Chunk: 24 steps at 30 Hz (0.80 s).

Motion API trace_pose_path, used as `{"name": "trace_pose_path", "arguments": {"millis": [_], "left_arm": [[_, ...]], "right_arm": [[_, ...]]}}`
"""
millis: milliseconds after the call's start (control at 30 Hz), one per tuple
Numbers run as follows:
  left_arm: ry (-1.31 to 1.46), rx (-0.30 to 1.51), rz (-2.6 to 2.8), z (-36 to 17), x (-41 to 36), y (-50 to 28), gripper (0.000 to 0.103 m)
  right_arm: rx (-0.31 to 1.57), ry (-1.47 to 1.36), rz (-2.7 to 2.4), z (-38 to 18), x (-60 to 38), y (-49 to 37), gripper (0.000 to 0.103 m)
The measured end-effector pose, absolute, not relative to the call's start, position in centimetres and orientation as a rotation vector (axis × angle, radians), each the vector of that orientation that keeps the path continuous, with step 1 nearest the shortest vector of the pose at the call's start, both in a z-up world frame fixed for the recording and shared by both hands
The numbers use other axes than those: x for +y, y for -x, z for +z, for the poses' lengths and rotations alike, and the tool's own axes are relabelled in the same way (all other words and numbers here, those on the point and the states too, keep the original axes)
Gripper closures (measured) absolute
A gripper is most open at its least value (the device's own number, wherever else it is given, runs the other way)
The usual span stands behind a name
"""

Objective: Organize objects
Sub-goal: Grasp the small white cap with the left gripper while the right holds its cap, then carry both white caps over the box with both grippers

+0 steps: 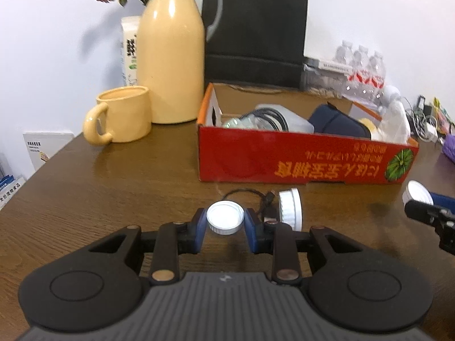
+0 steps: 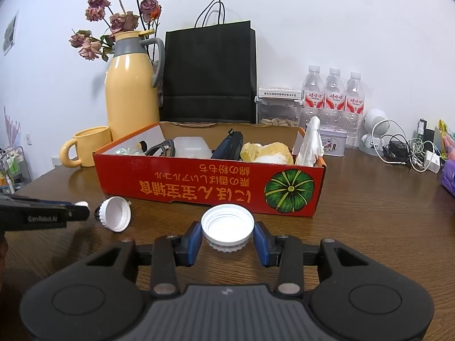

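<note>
Red box (image 2: 199, 187) holds cables, a pouch, plastic tub, sponges. Left gripper (image 1: 225, 221) and right gripper (image 2: 227, 231) jaws each pinch a white cap; bare bench (image 2: 369, 227) lies right of the box.

on the worktop (image 2: 369, 213) the open box (image 2: 210, 187) sits centre, with the mug (image 2: 85, 147) to its left and the flask (image 2: 130, 91) behind the mug. a paper bag (image 2: 210, 71) stands behind the box, water bottles (image 2: 332, 96) to the bag's right. before the box, a cap (image 2: 115, 213) lies left of another cap (image 2: 227, 226).
</note>
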<state>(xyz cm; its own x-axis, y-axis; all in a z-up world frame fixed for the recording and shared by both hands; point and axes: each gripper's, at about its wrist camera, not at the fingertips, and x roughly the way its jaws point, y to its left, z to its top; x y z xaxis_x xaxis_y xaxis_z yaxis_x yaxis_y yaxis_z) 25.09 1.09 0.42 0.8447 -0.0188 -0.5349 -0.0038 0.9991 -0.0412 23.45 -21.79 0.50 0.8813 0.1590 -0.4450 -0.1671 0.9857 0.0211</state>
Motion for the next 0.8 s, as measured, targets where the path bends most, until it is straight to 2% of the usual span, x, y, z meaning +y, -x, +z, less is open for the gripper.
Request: {"name": "trace_pose_path", "arguments": {"millis": [400, 800], "left_arm": [[0.056, 0.413, -0.066, 5.6, -1.1, -25.4, 0.074], [0.097, 0.344, -0.076, 8.5, -3.8, -32.1, 0.074]], "right_arm": [[0.344, 0.070, 0.209, 3.5, -20.6, -24.4, 0.065], [0.268, 0.044, 0.181, 6.8, -20.6, -30.9, 0.065]]}}
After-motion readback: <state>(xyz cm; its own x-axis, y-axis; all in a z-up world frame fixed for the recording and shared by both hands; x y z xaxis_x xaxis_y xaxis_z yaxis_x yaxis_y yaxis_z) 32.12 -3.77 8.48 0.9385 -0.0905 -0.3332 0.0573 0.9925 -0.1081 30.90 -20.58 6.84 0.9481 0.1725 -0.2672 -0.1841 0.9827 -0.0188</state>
